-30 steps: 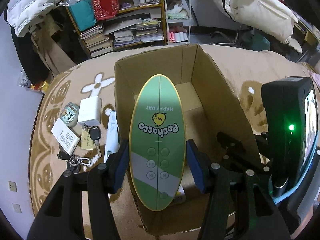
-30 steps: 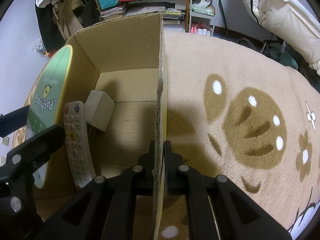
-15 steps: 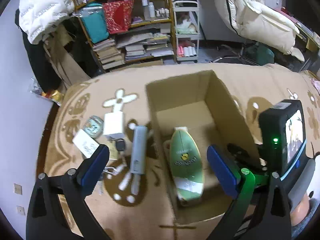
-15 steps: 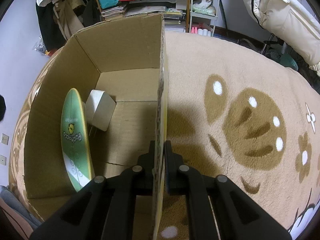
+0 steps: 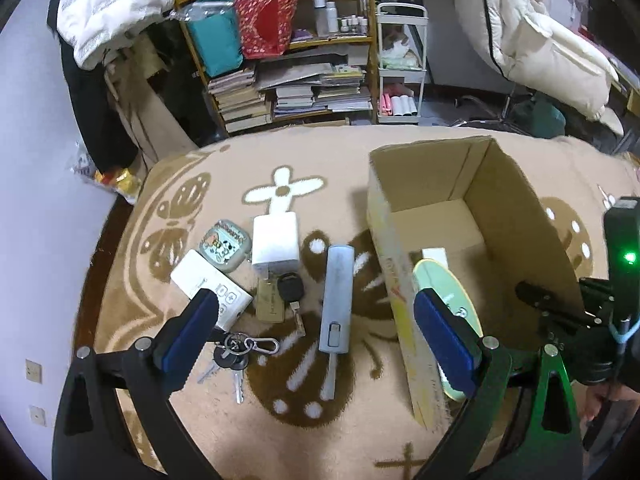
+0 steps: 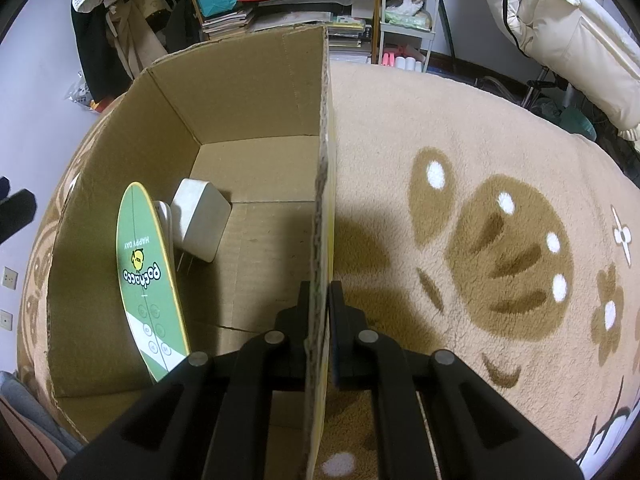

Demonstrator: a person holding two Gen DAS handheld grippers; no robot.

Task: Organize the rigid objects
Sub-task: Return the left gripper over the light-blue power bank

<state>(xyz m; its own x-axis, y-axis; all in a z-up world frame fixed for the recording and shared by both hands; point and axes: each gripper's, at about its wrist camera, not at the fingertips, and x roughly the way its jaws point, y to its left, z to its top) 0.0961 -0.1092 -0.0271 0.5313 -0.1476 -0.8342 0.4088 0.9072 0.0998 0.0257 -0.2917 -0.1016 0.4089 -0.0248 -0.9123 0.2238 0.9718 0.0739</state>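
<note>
An open cardboard box point(image 5: 516, 204) stands on the beige rug. Inside it the green oval board point(image 6: 150, 276) leans on the left wall beside a white charger point(image 6: 200, 226); the board also shows in the left wrist view point(image 5: 448, 292). My left gripper point(image 5: 316, 340) is open and empty above the rug, over a grey stick-shaped device point(image 5: 338, 300). Left of it lie a car key point(image 5: 290, 288), a key bunch point(image 5: 240, 350), a white adapter point(image 5: 275, 240), a white remote point(image 5: 210, 288) and a small round case point(image 5: 224, 244). My right gripper point(image 6: 318, 328) is shut on the box's right wall point(image 6: 324, 184).
A cluttered bookshelf point(image 5: 288, 48) and a white cart point(image 5: 400, 64) stand beyond the rug. A white coat point(image 5: 552, 36) hangs at the right. Bare floor lies off the rug's left edge point(image 5: 116, 216).
My left gripper let go of the green board into the box, opened wide, then rose and moved left over the items on the rug. The right gripper stayed on the box wall.
</note>
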